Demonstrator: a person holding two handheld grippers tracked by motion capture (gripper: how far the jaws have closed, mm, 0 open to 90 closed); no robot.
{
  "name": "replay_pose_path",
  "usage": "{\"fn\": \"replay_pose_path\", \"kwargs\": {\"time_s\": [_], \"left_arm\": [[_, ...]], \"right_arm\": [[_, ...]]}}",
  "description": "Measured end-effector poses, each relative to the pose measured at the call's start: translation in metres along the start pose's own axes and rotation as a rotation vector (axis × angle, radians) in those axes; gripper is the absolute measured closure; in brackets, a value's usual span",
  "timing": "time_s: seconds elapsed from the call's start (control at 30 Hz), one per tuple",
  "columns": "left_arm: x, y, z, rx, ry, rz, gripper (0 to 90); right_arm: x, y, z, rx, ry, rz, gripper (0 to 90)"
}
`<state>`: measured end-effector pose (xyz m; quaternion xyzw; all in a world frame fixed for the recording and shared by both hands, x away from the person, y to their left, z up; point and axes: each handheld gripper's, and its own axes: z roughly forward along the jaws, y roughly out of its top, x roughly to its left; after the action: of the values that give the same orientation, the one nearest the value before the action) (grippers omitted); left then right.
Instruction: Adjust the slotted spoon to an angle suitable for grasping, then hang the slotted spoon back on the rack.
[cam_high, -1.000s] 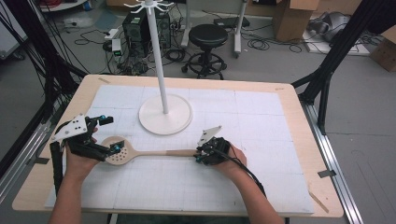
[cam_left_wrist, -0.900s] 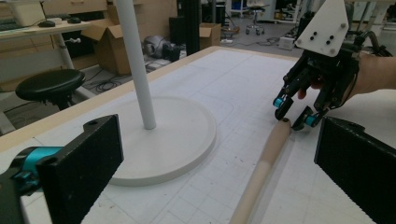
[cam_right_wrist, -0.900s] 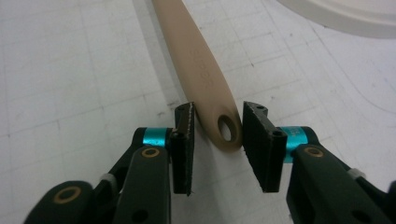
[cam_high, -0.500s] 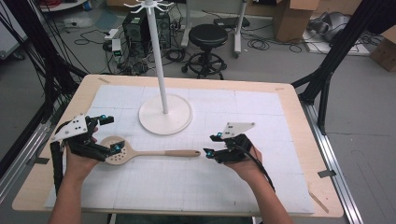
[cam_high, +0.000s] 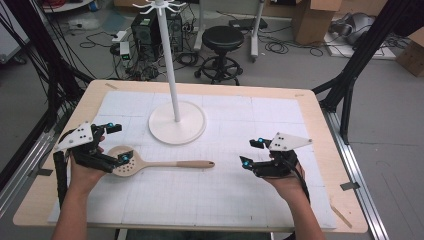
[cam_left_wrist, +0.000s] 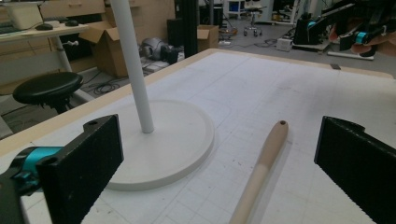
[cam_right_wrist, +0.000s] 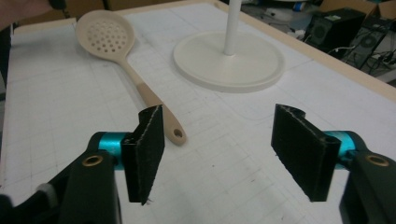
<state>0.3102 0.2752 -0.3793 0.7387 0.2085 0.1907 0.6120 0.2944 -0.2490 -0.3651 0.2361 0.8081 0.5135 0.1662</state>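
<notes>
Two tongs open: left tongs (cam_high: 114, 142) astride slotted spoon (cam_high: 157, 162) bowel end near left bench (cam_high: 310, 107) edge; right tongs (cam_high: 252, 152) empty, beyond handle tip.

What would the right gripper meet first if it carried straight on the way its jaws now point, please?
Probably the slotted spoon: the right gripper is open and points along the mat at its handle end, with the white stand base further off to one side. Depth is hard to judge.
</notes>
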Motion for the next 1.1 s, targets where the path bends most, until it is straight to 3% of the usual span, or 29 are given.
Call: {"fn": "replay_pose_path", "kwargs": {"time_s": [0.17, 0.37, 0.6, 1.1], "left_arm": [[0.0, -0.001, 0.001, 0.004, -0.015, 0.0, 1.8], [0.001, -0.003, 0.003, 0.014, -0.021, -0.002, 1.8], [0.0, -0.002, 0.003, 0.013, -0.024, 0.001, 1.8], [0.0, -0.004, 0.006, 0.036, -0.042, -0.005, 1.8]], "right_arm": [[-0.009, -0.003, -0.009, -0.046, -0.031, 0.024, 27.0], [-0.013, -0.004, -0.014, -0.093, -0.032, 0.056, 22.7], [-0.014, -0.005, -0.016, -0.117, -0.039, 0.069, 15.9], [-0.019, -0.008, -0.02, -0.146, -0.051, 0.098, 14.7]]}}
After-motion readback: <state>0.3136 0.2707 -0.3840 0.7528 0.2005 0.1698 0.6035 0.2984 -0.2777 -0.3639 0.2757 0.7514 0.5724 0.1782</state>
